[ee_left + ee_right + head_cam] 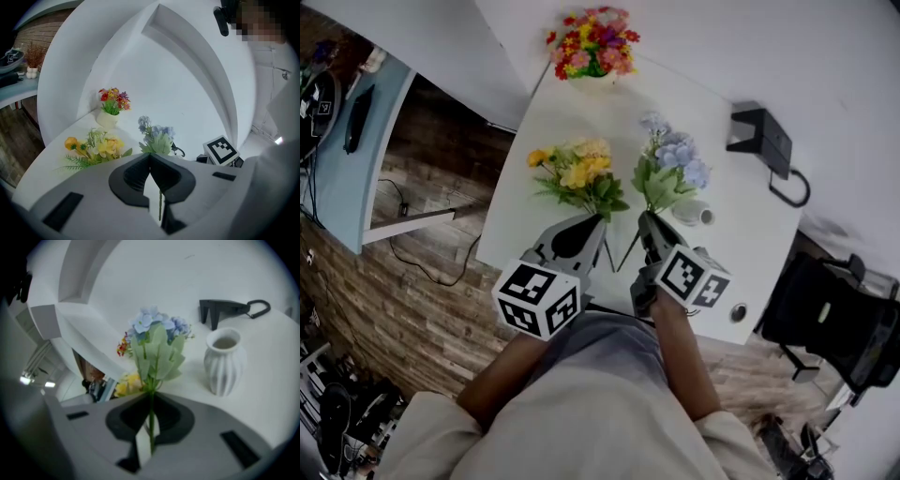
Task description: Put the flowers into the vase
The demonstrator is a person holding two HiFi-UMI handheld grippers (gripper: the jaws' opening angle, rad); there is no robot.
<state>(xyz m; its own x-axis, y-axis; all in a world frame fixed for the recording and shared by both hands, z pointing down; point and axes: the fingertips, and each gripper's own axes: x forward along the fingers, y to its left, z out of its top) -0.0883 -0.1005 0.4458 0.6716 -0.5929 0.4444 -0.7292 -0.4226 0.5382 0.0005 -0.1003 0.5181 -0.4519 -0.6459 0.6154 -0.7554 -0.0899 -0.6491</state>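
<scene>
Left gripper (593, 223) jaws fully shut on the yellow flowers (574, 172) by the stem, right gripper (645, 219) jaws pinched narrow on the blue flowers (673, 159) likewise, heads up so stems can drop into the vase (694, 212) on the table (581, 112) just beside the blue bunch.

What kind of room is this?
Probably an office or workroom: a black office chair stands beside the white table, cables trail over the wood floor, and another desk holds gear.

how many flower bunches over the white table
3: yellow bunch in the left gripper, blue bunch in the right gripper, red bunch potted at the table's far edge. None seem hidden.
</scene>
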